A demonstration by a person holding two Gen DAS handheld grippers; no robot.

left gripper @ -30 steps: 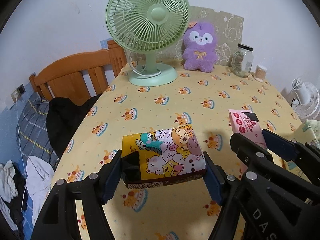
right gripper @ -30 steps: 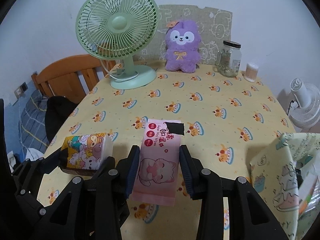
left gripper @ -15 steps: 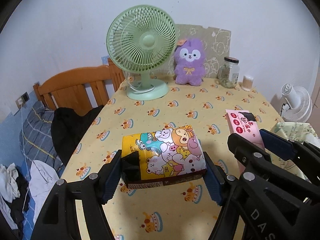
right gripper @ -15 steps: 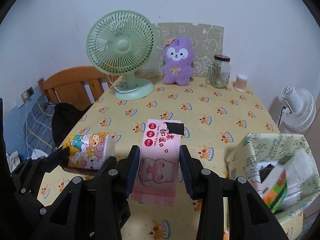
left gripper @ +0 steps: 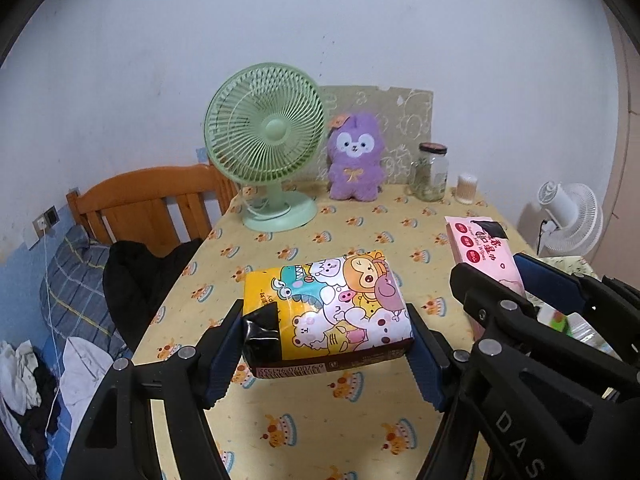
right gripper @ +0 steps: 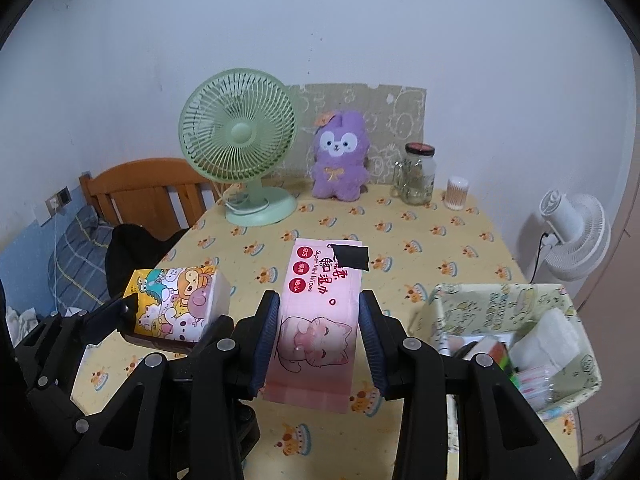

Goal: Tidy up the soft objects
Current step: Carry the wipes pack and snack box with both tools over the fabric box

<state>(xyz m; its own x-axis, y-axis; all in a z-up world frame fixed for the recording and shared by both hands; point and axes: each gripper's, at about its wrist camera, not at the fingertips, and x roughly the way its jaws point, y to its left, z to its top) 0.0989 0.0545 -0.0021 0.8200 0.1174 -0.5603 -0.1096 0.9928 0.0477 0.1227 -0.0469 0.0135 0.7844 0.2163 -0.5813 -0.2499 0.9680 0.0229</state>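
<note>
Left wrist view: the left gripper [left gripper: 326,350] is clamped on a tissue pack [left gripper: 328,312] printed with cartoon animals, one blue pad on each short end, the pack lying crosswise at centre frame and clear of the table [left gripper: 352,224]. At right of frame the right gripper [left gripper: 516,280] shows side-on with a pink pack between its fingers.

Right wrist view: the right gripper [right gripper: 320,340] is closed on a wipes pack [right gripper: 322,312], pads pressed against its two long sides near the lower end, the printed top reaching toward mid frame. At lower right stands a fabric basket [right gripper: 500,304], already partly filled. A green fan [right gripper: 240,144], a purple plush toy [right gripper: 340,160] and a glass jar [right gripper: 416,174] stand along the far edge, upper centre.

Handling, as judged: both packs are light, film-wrapped and compressible; the film is probably slick. The tissue pack gives under pressure, so a hold across its firmer ends suits it. The wipes pack is flatter and may sag beyond the pads; a hold nearer its middle would steady it.
</note>
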